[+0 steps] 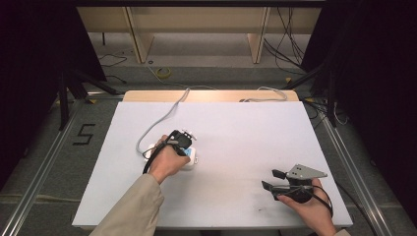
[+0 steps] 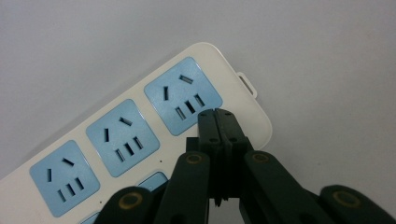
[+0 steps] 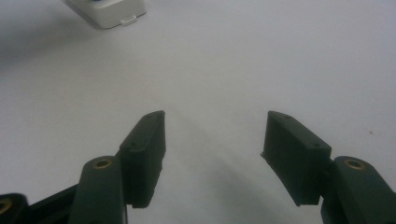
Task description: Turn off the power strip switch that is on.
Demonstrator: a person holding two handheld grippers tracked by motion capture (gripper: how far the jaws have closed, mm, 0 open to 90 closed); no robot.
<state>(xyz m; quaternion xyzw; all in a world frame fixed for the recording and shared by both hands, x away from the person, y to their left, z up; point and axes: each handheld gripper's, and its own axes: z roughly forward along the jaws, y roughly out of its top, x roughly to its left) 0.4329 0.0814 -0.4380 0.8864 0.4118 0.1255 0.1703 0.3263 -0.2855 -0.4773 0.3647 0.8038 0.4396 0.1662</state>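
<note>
Over the white power strip [image 2: 140, 135] the left tool [image 2: 218, 122] is pressed closed, empty; right tool [image 3: 212, 140] gapes wide, empty.

Premises are presenting as a lab recording bay. A white-covered counter [image 1: 236, 196] is standing between black curtains [image 1: 29, 59]; aluminium rails [image 1: 42, 162] are running along the grey floor, loose cables [image 1: 290, 44] are lying about, and a taped numeral 5 [image 1: 84, 133] is marking the floor.
</note>
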